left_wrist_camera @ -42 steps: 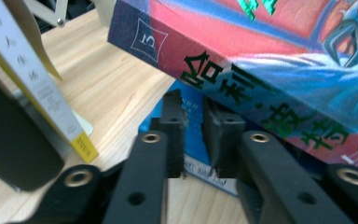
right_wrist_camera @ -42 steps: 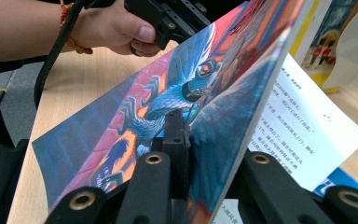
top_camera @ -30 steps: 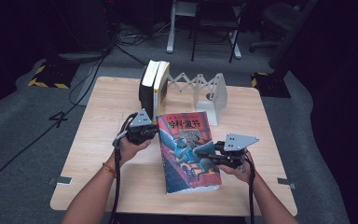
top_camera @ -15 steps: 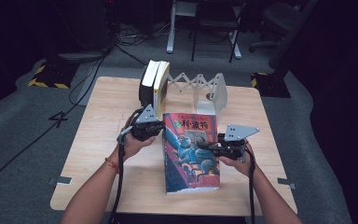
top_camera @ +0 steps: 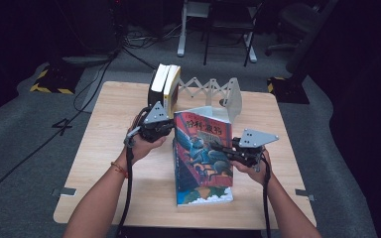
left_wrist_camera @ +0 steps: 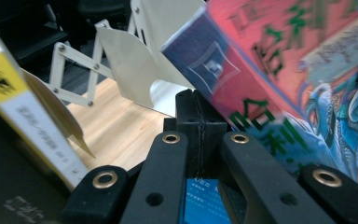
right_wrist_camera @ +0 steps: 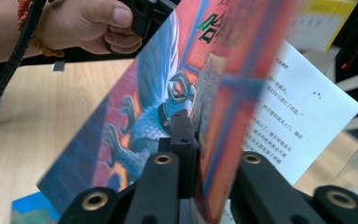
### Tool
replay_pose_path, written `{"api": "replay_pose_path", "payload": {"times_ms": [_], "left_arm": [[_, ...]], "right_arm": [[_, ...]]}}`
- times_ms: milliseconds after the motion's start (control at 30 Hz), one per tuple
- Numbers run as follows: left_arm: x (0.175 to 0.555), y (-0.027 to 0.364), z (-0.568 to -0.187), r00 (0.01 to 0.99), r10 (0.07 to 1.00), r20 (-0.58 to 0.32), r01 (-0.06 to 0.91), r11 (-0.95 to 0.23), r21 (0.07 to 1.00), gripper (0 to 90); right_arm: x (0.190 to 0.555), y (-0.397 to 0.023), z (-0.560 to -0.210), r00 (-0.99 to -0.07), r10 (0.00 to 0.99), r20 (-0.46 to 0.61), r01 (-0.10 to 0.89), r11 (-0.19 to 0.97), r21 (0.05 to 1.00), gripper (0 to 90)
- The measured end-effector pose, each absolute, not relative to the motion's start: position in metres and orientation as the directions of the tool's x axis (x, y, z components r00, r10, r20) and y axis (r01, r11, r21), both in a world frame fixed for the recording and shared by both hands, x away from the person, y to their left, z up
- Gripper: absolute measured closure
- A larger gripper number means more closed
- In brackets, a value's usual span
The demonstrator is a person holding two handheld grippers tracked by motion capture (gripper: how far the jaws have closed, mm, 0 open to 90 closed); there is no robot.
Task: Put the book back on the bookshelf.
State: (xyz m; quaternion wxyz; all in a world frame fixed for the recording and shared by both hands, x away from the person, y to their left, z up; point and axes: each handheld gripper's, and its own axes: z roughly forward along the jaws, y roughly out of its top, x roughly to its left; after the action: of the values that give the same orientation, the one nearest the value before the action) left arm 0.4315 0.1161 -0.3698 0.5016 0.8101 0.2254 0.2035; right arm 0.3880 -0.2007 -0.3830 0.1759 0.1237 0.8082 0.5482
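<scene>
Gripping a thick paperback book with a red-and-blue illustrated cover from both sides, a person tilts it up off the light wooden desk, its bottom edge resting near the desk's front edge and its top leaning toward the far edge. From the high view, the left gripper bites the book's spine side at the upper left corner, while the right gripper reaches in from the right and pinches the front cover about halfway down. Behind the book stands a white metal accordion bookend rack, with two upright books with black and yellow spines at its left end, near the far edge.

Seen from the left gripper view, the black jaws stand pressed together on the book's top corner, the dark blue spine rising just beyond them; the yellow-spined book and the white rack lie to the left.

From the right gripper view, the jaws have just been closing and now clamp the cover's free edge, lifting it away from the white printed page beneath. The person's left hand shows beyond, at the book's far side.
</scene>
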Motion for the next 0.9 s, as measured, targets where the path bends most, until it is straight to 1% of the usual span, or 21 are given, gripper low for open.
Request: {"api": "replay_pose_path", "payload": {"times_ms": [100, 267, 300, 367, 400, 467, 500, 567, 633, 667, 733, 767, 867, 900], "left_arm": [[0.428, 0.119, -0.367, 0.808, 0.578, 0.114, 0.152, -0.391, 0.908, 90.0], [0.422, 0.119, -0.366, 0.801, 0.585, 0.126, 0.150, -0.400, 0.904, 88.9], [0.420, 0.121, -0.366, 0.798, 0.590, 0.124, 0.159, -0.405, 0.901, 86.7], [0.416, 0.125, -0.369, 0.793, 0.600, 0.101, 0.182, -0.393, 0.901, 77.0], [0.414, 0.127, -0.371, 0.792, 0.603, 0.094, 0.193, -0.393, 0.899, 74.5], [0.406, 0.134, -0.375, 0.788, 0.611, 0.070, 0.223, -0.390, 0.893, 66.7], [0.401, 0.136, -0.378, 0.790, 0.611, 0.059, 0.234, -0.389, 0.891, 67.1], [0.393, 0.141, -0.385, 0.790, 0.613, 0.019, 0.269, -0.374, 0.888, 64.0], [0.383, 0.143, -0.392, 0.815, 0.579, 0.011, 0.273, -0.401, 0.874, 57.1], [0.378, 0.144, -0.395, 0.828, 0.561, -0.017, 0.283, -0.391, 0.876, 52.8], [0.371, 0.142, -0.402, 0.842, 0.535, -0.062, 0.313, -0.392, 0.865, 50.7], [0.368, 0.137, -0.410, 0.851, 0.514, -0.106, 0.346, -0.397, 0.850, 48.6], [0.366, 0.117, -0.430, 0.849, 0.492, -0.191, 0.423, -0.418, 0.804, 43.6], [0.367, 0.113, -0.433, 0.847, 0.487, -0.213, 0.439, -0.414, 0.798, 40.2]], "right_arm": [[0.382, -0.201, -0.383, -0.900, 0.396, -0.180, -0.030, 0.356, 0.934, 86.5], [0.372, -0.203, -0.387, -0.892, 0.404, -0.202, -0.058, 0.342, 0.938, 86.8], [0.371, -0.203, -0.387, -0.890, 0.407, -0.204, -0.057, 0.345, 0.937, 86.9], [0.369, -0.205, -0.388, -0.892, 0.403, -0.207, -0.062, 0.343, 0.937, 86.9], [0.369, -0.205, -0.389, -0.891, 0.404, -0.206, -0.061, 0.342, 0.938, 86.9], [0.369, -0.206, -0.390, -0.892, 0.405, -0.202, -0.059, 0.339, 0.939, 86.9], [0.371, -0.206, -0.391, -0.893, 0.404, -0.199, -0.056, 0.339, 0.939, 86.9], [0.372, -0.206, -0.392, -0.894, 0.404, -0.195, -0.051, 0.342, 0.938, 86.9], [0.372, -0.206, -0.393, -0.896, 0.399, -0.193, -0.049, 0.345, 0.937, 86.9], [0.373, -0.206, -0.394, -0.897, 0.396, -0.195, -0.048, 0.352, 0.935, 86.9], [0.373, -0.204, -0.395, -0.897, 0.394, -0.200, -0.046, 0.368, 0.929, 86.9], [0.373, -0.203, -0.395, -0.897, 0.393, -0.204, -0.048, 0.372, 0.927, 86.9], [0.375, -0.199, -0.398, -0.899, 0.384, -0.209, -0.040, 0.405, 0.913, 86.9], [0.376, -0.199, -0.398, -0.900, 0.385, -0.203, -0.034, 0.403, 0.914, 86.9]]}}
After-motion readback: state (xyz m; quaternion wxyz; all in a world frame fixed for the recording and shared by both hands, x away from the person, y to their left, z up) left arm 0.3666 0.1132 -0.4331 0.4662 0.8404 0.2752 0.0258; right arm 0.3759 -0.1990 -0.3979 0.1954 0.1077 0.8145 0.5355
